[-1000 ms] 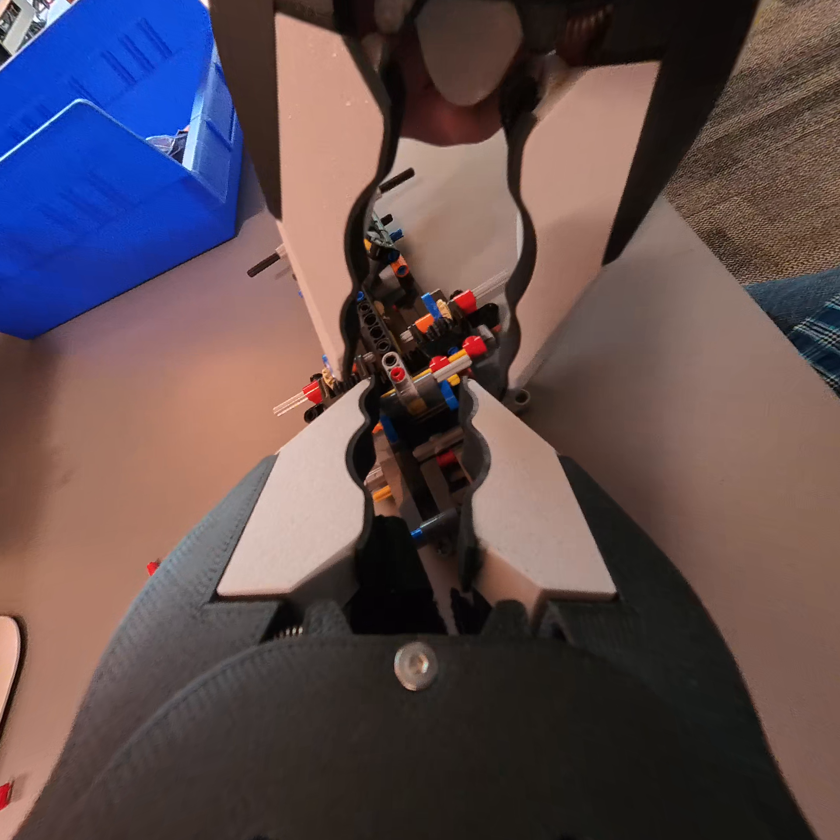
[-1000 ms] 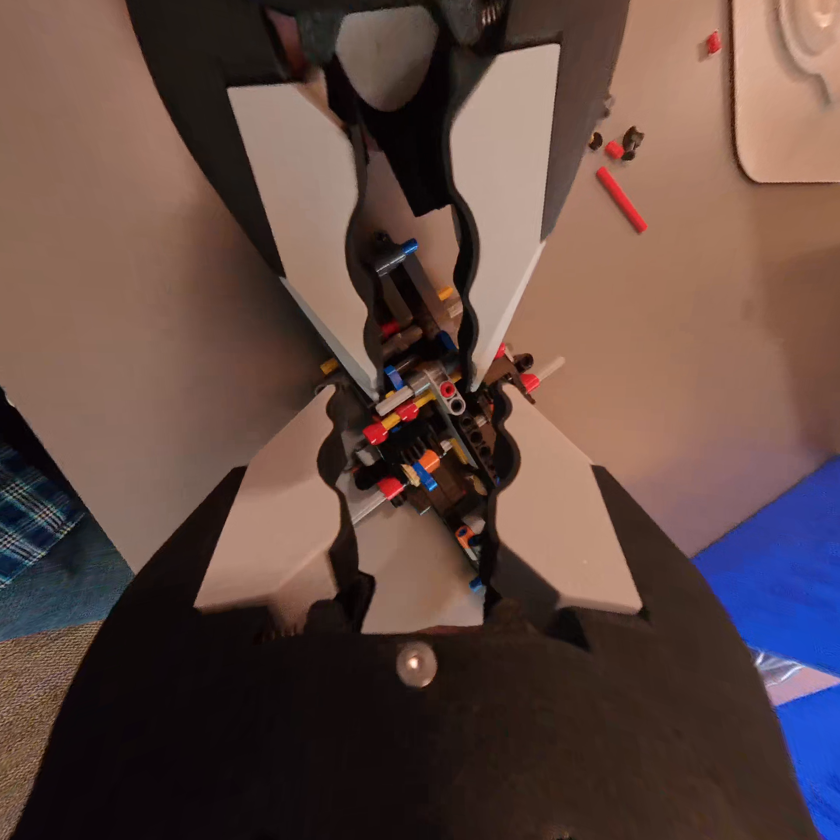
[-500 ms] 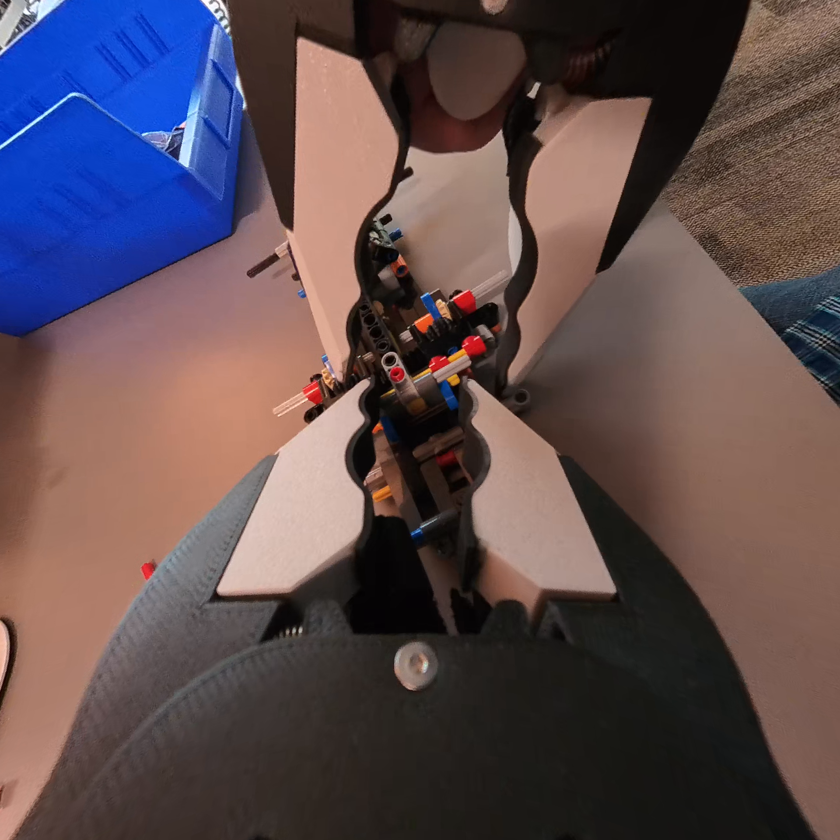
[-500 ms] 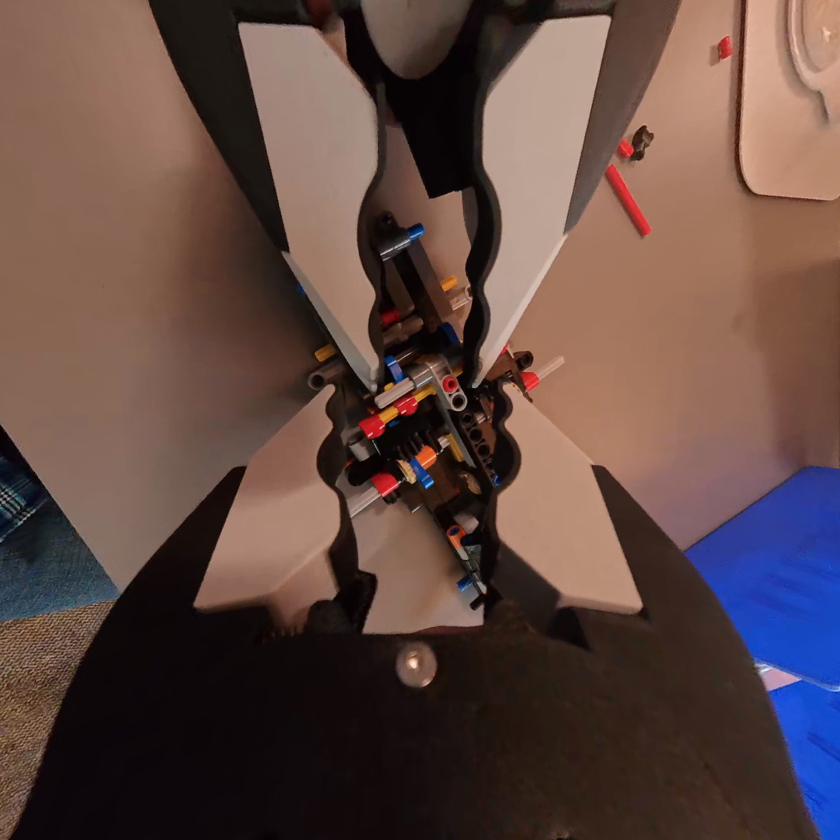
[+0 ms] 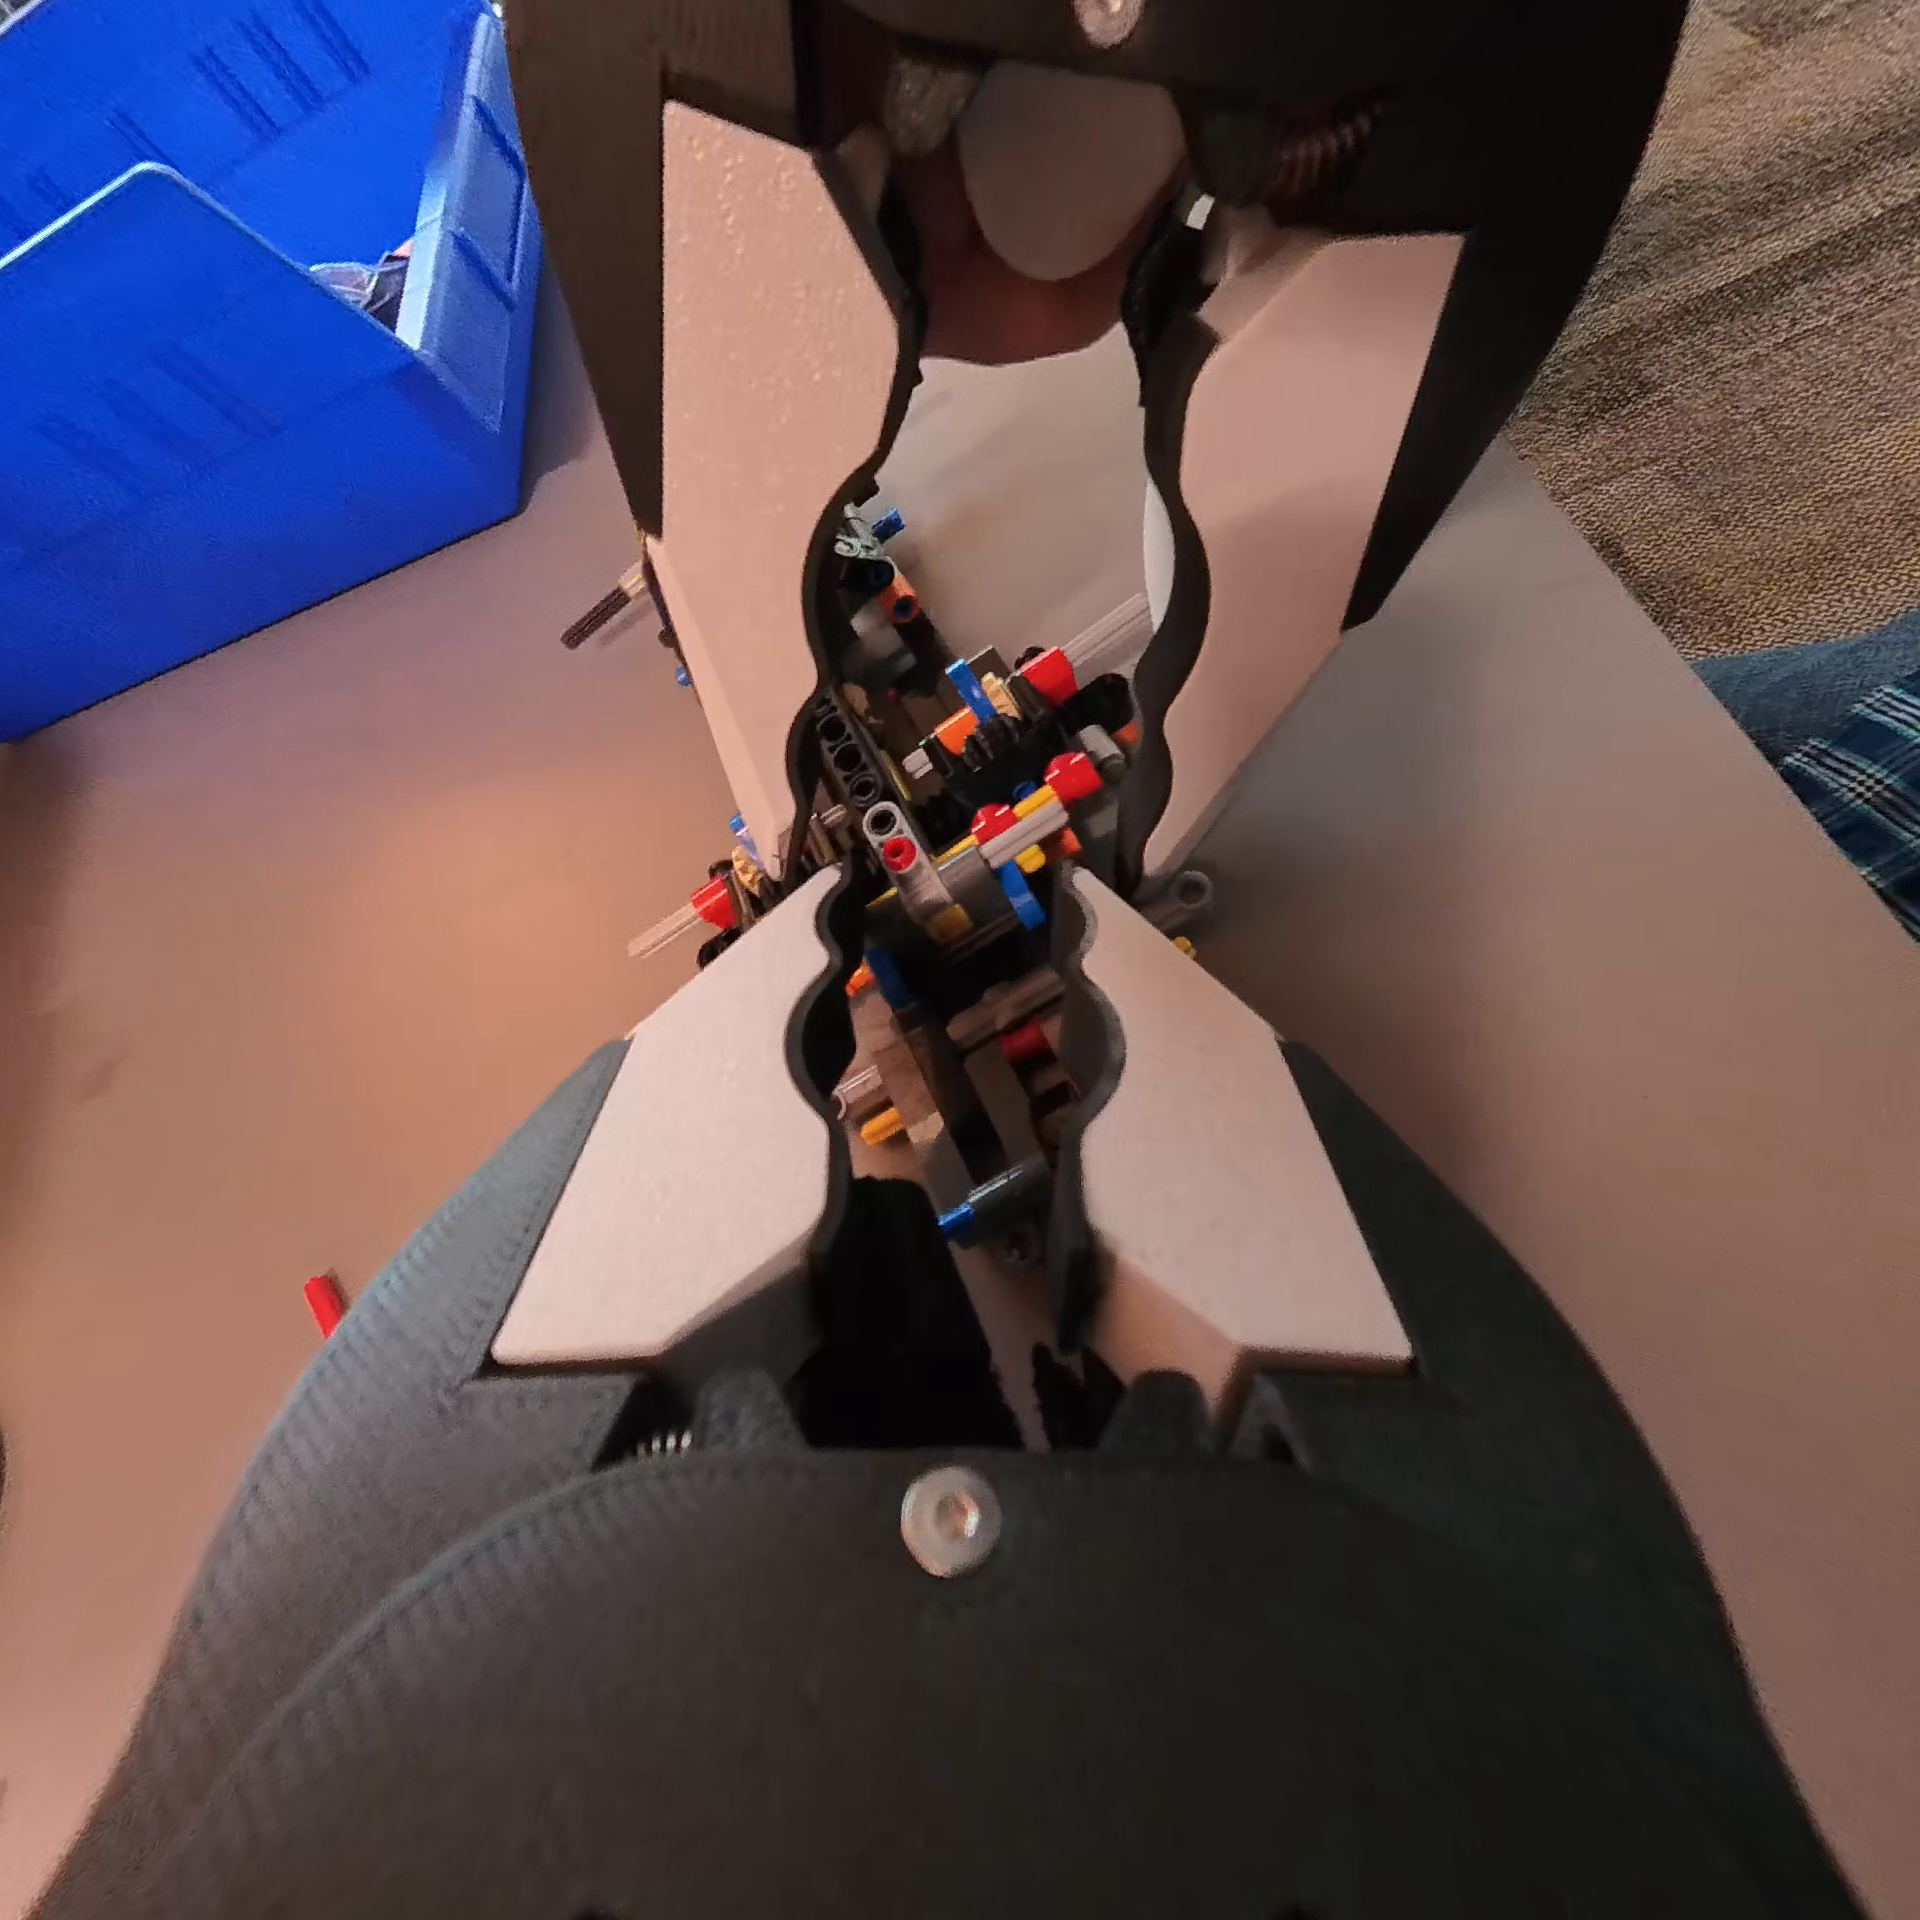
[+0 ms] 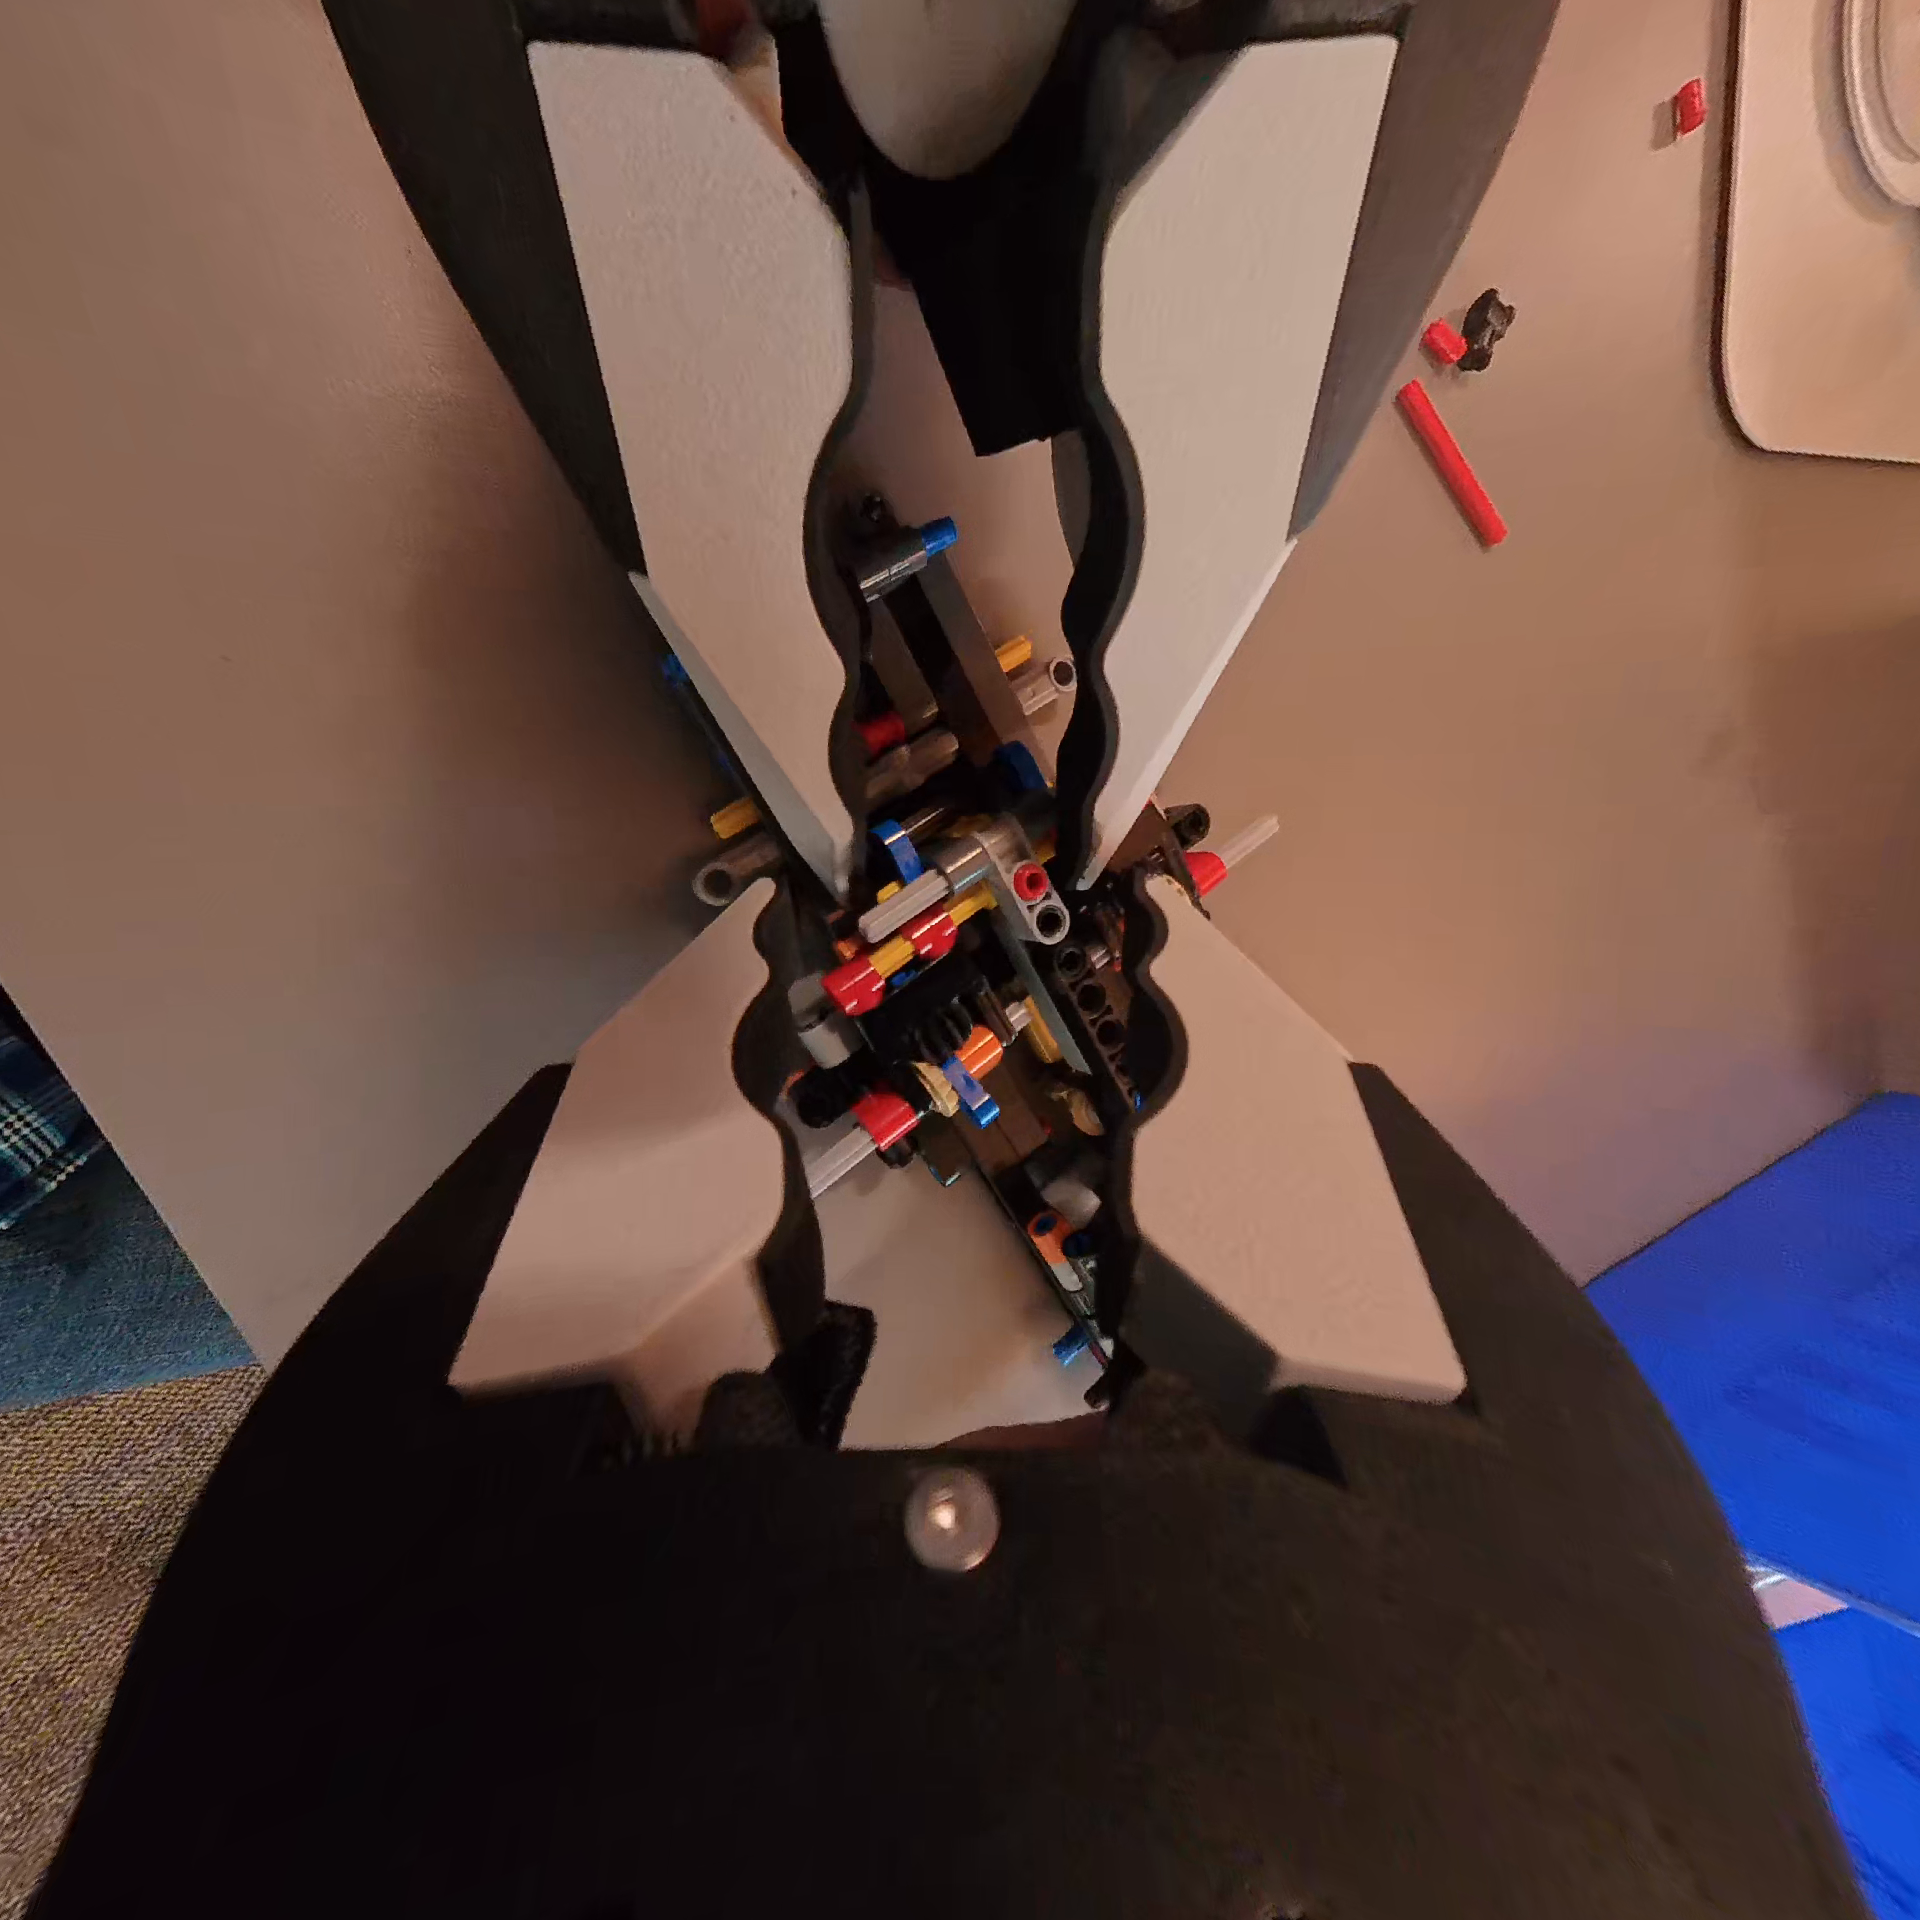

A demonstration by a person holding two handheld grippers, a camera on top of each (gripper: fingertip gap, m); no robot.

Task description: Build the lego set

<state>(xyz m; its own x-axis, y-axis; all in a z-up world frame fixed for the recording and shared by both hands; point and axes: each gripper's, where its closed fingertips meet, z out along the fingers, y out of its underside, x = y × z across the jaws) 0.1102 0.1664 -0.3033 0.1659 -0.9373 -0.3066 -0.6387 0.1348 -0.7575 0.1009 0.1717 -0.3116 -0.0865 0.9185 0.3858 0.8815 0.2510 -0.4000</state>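
Lego assembly (image 5: 966, 894): a long, narrow build of dark beams, grey connectors, red bushes, blue and yellow pins and orange bits; it runs lengthwise between both sets of tongs, from one to the other, above the table.
Left gripper (image 5: 956, 904): clamped on the near end of the assembly; its two wavy-edged fingers press the sides of the build, and the dark beam with a blue pin lies between them close to the gripper's body.
Right gripper (image 6: 956, 914): clamped on the opposite end of the same assembly; in its own view the black gear, red bushes and a grey beam with holes sit between its fingers.
Meeting point: the tips of the two grippers face each other and nearly touch at the middle of the build, beside the grey connector with a red pin (image 6: 1029, 883).
Sticking out: a pale axle with a red bush (image 6: 1221, 857) juts sideways past the fingertips.
Table (image 5: 312, 935): plain tan surface under the build.
Loose parts: a red axle (image 6: 1449, 462), a small red piece and a dark piece (image 6: 1486, 327) lie on the table, well apart from the tongs.
Blue bin (image 5: 208, 364): stands on the table, off to the side of the right gripper.
Pale board (image 6: 1818, 260): lies at the table's edge of the right wrist view.
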